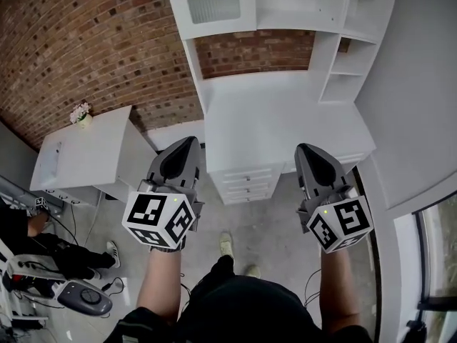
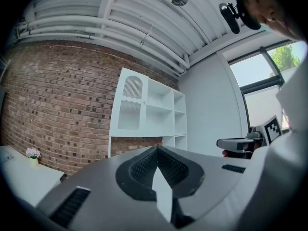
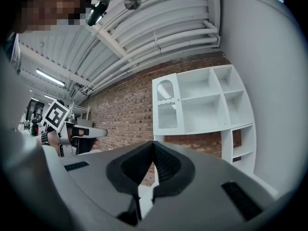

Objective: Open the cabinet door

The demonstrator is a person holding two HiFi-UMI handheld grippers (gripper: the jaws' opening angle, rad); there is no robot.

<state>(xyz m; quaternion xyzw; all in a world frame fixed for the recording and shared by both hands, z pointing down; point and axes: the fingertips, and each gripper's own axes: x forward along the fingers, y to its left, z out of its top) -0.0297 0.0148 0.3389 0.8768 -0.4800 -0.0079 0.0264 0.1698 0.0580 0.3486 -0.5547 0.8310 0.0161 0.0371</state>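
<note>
Your L gripper (image 1: 191, 141) & R gripper (image 1: 305, 148) both sit clenched tight & empty, w/ the cabinet door (image 3: 166, 107) well ahead of & above the jaws.

Head camera above, two tool cameras level, all facing the white cabinet (image 1: 285, 9).
The head view looks steeply down over the left tool (image 1: 190, 141) and right tool (image 1: 304, 148), both close beneath it, with the worktop (image 1: 285, 120) and cabinet farther off. Each tool view looks level along its own jaws, which fill the near foreground, toward that cabinet on the brick wall (image 2: 57, 95). All three views share the cabinet, and each tool view catches the other tool at its edge.
</note>
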